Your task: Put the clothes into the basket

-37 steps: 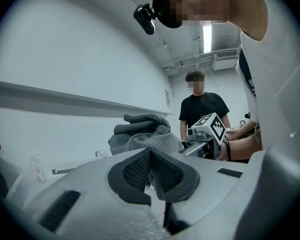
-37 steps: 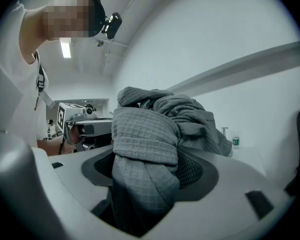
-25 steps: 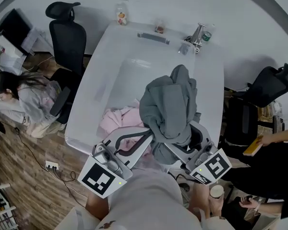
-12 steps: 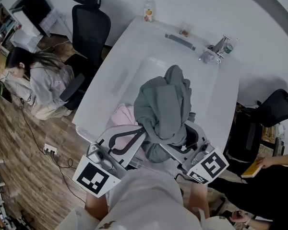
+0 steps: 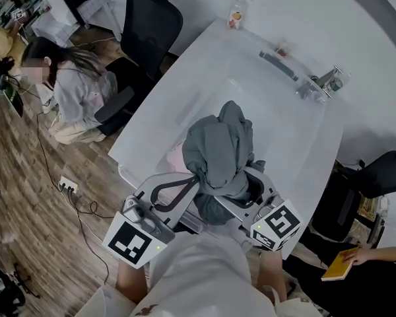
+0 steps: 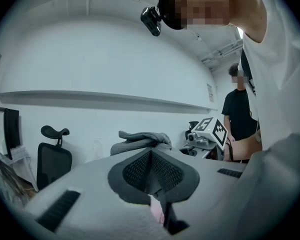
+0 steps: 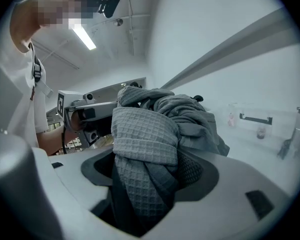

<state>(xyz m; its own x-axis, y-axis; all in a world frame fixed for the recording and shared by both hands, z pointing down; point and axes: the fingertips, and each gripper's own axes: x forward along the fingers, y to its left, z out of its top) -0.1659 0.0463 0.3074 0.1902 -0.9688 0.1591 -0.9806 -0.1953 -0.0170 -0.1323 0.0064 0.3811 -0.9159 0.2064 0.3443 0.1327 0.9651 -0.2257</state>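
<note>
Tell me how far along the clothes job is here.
Done: nothing that shows; no basket is in view. In hand: the grey garment, bunched between the fingers of the right gripper and held above the white tub. Left: dropping that garment off, plus a pink garment lying in the tub beneath it.

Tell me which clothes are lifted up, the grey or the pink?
The grey one, bunched up in the jaws of the right gripper. The pink one lies lower down in the white tub.

Grey waffle-knit garment (image 5: 218,152) bunched, held aloft above white tub (image 5: 251,88); pink garment (image 5: 176,158) lying inside.
</note>
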